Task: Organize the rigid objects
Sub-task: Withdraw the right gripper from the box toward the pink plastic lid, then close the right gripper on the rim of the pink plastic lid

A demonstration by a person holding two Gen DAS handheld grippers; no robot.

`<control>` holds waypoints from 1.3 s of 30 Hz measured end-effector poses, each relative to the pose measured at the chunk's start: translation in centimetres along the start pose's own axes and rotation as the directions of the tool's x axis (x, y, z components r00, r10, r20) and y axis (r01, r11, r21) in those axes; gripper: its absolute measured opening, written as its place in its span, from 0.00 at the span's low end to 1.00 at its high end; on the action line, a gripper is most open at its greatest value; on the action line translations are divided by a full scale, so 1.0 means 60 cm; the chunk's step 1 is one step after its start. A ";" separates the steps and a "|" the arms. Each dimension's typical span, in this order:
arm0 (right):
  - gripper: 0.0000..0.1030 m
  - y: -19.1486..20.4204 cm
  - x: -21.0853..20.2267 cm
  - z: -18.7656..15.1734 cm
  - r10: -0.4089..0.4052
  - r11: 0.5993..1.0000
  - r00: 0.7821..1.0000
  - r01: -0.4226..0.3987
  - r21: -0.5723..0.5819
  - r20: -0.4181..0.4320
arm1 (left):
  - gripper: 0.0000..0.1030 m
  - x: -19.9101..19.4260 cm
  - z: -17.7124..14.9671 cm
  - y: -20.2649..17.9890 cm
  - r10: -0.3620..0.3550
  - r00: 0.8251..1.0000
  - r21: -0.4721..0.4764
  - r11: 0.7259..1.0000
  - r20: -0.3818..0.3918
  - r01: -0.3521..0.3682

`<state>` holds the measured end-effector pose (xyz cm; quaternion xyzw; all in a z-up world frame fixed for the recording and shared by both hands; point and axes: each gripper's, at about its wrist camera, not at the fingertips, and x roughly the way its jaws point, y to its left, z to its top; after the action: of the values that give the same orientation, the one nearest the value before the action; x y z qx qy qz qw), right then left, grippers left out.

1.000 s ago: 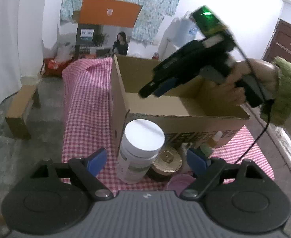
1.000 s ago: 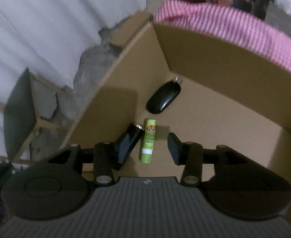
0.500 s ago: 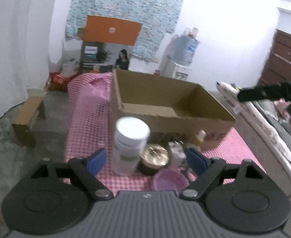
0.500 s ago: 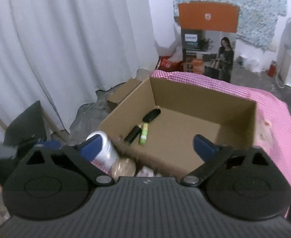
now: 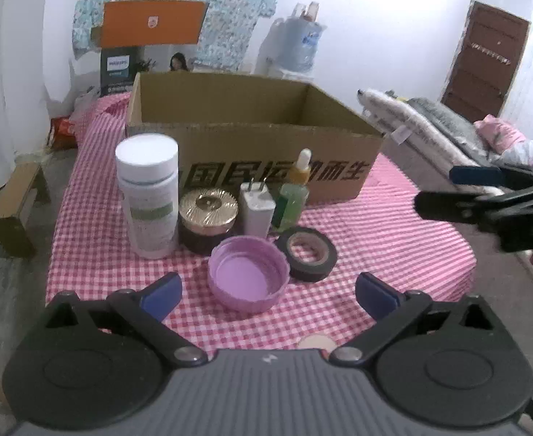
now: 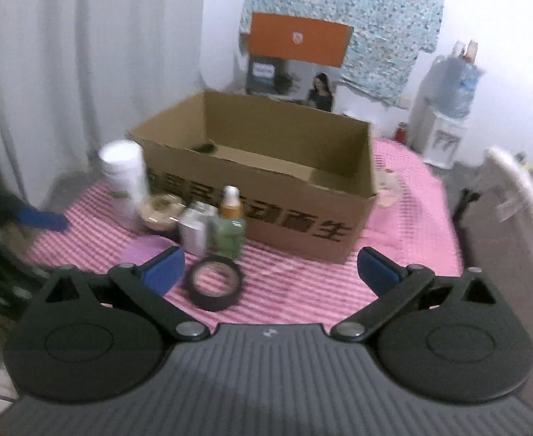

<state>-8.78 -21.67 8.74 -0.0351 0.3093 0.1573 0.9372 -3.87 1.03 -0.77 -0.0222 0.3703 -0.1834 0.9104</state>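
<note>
Six items wait before the cardboard box (image 5: 230, 141), perhaps one dark thing inside; left gripper (image 5: 268, 290) jaws are opening, right gripper (image 6: 271, 267) spread, both empty.

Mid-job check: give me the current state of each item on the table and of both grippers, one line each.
cardboard box: open-topped, upright.
white bottle: upright, capped.
gold-lidded jar: upright, lid on.
white charger: standing, prongs up.
green dropper bottle: upright, capped.
black tape roll: lying flat.
purple lid: hollow side up.
left gripper: jaws opening, nothing between them.
right gripper: open, empty, above the tape roll.
</note>
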 end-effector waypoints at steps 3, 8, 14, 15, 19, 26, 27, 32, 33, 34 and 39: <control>0.99 -0.019 0.008 -0.015 0.132 0.981 0.991 -0.134 0.138 0.025 | 0.99 0.010 0.000 0.004 0.003 1.000 -0.008 1.000 -0.015 -0.003; 0.99 -0.044 0.062 -0.032 0.300 0.888 0.954 -0.276 0.367 -0.007 | 1.00 0.034 0.003 0.001 0.048 0.998 0.041 0.998 -0.043 -0.047; 0.91 -0.034 0.112 -0.039 0.378 0.840 0.925 -0.327 0.434 -0.036 | 1.00 0.069 0.000 -0.004 0.083 0.994 0.107 0.991 -0.076 -0.074; 0.85 -0.031 0.122 -0.039 0.385 0.836 0.922 -0.329 0.439 -0.044 | 0.99 0.074 0.000 -0.005 0.082 0.993 0.109 0.991 -0.082 -0.073; 0.65 -0.025 0.160 -0.039 0.411 0.825 0.907 -0.325 0.462 -0.096 | 0.98 0.096 0.004 -0.003 0.087 0.991 0.116 0.990 -0.103 -0.075; 0.47 -0.010 0.205 -0.043 0.449 0.816 0.880 -0.334 0.473 -0.154 | 0.93 0.134 0.021 0.004 0.064 0.986 0.113 0.993 -0.156 -0.046; 0.46 -0.009 0.210 -0.043 0.451 0.816 0.878 -0.332 0.473 -0.162 | 0.92 0.140 0.022 0.005 0.057 0.984 0.108 0.993 -0.167 -0.039; 0.45 -0.005 0.234 -0.047 0.476 0.800 0.859 -0.332 0.501 -0.191 | 0.88 0.156 0.023 0.002 0.014 0.982 0.090 0.996 -0.189 0.003; 0.46 -0.005 0.237 -0.047 0.478 0.798 0.857 -0.332 0.503 -0.192 | 0.88 0.157 0.023 0.000 0.019 0.983 0.098 0.995 -0.185 -0.001; 0.46 -0.005 0.238 -0.047 0.476 0.799 0.858 -0.331 0.501 -0.192 | 0.88 0.158 0.022 -0.002 0.022 0.983 0.103 0.995 -0.183 -0.003; 0.46 -0.008 0.238 -0.055 0.488 0.788 0.853 -0.339 0.514 -0.186 | 0.87 0.155 0.020 -0.005 0.013 0.982 0.093 0.996 -0.186 0.005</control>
<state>0.37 -18.75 -2.36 0.2348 0.4804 0.2752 0.7989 2.97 -2.65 -6.02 0.0383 0.4450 -0.1999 0.8721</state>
